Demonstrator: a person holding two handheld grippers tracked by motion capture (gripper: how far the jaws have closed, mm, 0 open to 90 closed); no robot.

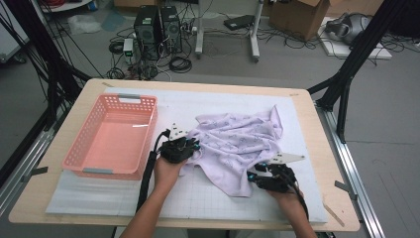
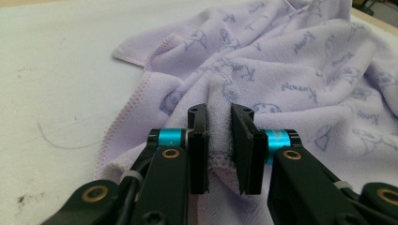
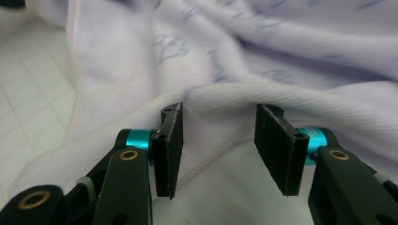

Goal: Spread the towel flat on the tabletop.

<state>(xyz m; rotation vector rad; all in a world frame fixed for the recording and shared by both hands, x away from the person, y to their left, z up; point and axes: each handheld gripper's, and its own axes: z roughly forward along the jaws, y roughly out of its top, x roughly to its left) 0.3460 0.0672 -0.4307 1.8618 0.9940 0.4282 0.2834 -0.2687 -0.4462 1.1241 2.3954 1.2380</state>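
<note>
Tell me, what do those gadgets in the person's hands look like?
Each is a black handheld tool. The left gripper and right gripper both end in two flat black rectangular pads on jointed black arms, with bright turquoise collars and brass-coloured pivot rings. From above, each carries a pale three-cornered plate on top, and a thick black cable trails back along the forearm. The forearms are bare, with no sleeves showing.

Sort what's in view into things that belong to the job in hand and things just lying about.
In the job: lilac towel, left gripper pinching its fold, right gripper open at its edge.

Lying about: pink basket, computer towers, cardboard box.
</note>
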